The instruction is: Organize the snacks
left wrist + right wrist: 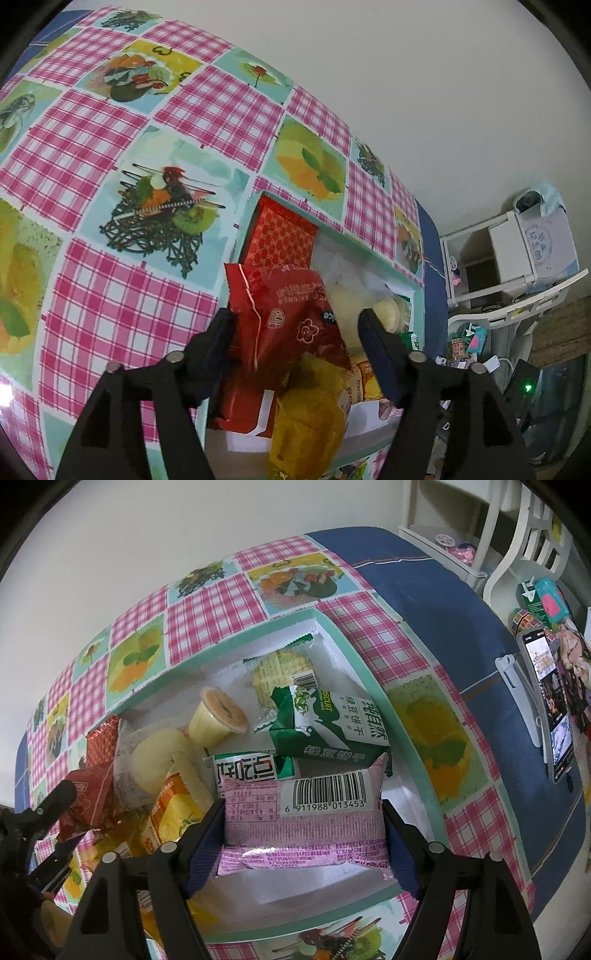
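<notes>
**Both tools over the mint-rimmed snack box**

A shallow white cardboard box with a mint-green rim (373, 672) sits on the surface, which is covered by a pink-checked, fruit-printed cloth (122, 122). The left tool (295, 325) has its jaws spread, with a crinkled red foil snack packet (291, 314) between them, leaning on the left finger and clear of the right one. The right tool (304, 819) has both pads pressed against the ends of a pink plastic snack pack with a barcode (306, 823), held over the box's near end. Inside lie a green-and-white biscuit packet (328, 723), a pale yellow jelly cup (218, 720) and a yellow-orange snack packet (173, 812).
</notes>
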Motion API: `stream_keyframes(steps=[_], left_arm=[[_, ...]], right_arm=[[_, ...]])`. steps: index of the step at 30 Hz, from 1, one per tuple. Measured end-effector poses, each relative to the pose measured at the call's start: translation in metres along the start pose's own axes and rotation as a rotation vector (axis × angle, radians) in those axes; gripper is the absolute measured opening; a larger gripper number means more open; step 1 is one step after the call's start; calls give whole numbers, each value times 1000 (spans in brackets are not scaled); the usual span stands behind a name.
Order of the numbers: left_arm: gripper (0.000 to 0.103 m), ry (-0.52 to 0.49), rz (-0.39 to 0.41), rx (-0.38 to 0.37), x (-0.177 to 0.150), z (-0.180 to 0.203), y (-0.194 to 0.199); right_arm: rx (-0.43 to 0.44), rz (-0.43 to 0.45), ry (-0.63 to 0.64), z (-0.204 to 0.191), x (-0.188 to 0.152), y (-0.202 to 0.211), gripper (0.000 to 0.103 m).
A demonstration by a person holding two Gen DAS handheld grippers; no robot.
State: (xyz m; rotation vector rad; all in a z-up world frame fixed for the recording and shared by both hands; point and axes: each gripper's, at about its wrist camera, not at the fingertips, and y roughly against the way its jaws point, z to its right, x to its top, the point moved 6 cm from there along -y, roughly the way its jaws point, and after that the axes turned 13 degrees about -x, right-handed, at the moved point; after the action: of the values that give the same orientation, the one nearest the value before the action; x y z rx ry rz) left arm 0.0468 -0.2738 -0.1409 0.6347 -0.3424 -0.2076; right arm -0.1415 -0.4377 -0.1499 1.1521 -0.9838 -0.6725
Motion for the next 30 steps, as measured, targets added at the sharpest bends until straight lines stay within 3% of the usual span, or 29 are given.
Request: stream_keyframes(steps=[5, 8, 14, 17, 30], left_arm=[[85, 8, 10, 21, 3, -3, 13], [88, 0, 14, 68, 4, -5, 20], [90, -30, 27, 147, 6, -4, 34], [96, -63, 41, 216, 9, -4, 42], [98, -251, 70, 581, 13, -9, 52]], right_arm=[[-10, 11, 7, -2, 0, 1, 86], [-7, 18, 12, -3, -1, 2, 102], [-14, 31, 20, -4, 0, 5, 103], [-17, 38, 26, -5, 0, 6, 103], [-20, 66, 41, -9, 3, 10, 103]])
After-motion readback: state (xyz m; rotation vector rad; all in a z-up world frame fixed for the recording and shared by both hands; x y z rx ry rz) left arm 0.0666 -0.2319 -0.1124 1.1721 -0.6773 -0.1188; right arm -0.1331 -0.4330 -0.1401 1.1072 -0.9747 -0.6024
